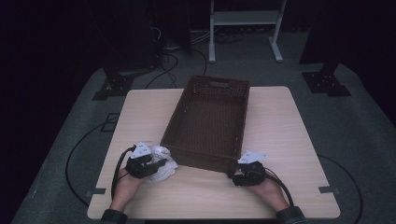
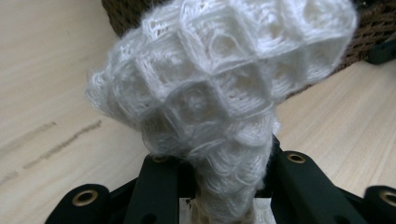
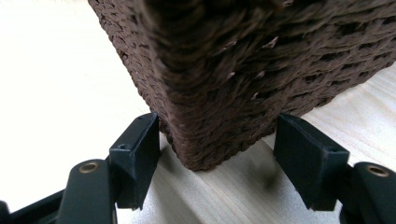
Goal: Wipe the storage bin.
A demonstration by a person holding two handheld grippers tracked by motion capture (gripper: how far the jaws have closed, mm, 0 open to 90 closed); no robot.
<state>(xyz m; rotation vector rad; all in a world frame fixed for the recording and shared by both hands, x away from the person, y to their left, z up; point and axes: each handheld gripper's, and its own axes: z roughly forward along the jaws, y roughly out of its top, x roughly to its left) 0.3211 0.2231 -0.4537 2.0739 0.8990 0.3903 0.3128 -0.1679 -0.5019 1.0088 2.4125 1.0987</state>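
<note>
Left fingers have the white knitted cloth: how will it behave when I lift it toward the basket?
The white knitted cloth looks soft and open-knit, so it will probably droop. It likely weighs little. Its loops may snag on the woven basket rim.

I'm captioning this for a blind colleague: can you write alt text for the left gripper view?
A bunched white knitted cloth with a honeycomb pattern is pinched between the two black jaws of the left gripper. Behind it lie a pale wooden table and the wall of a dark brown woven basket.
</note>
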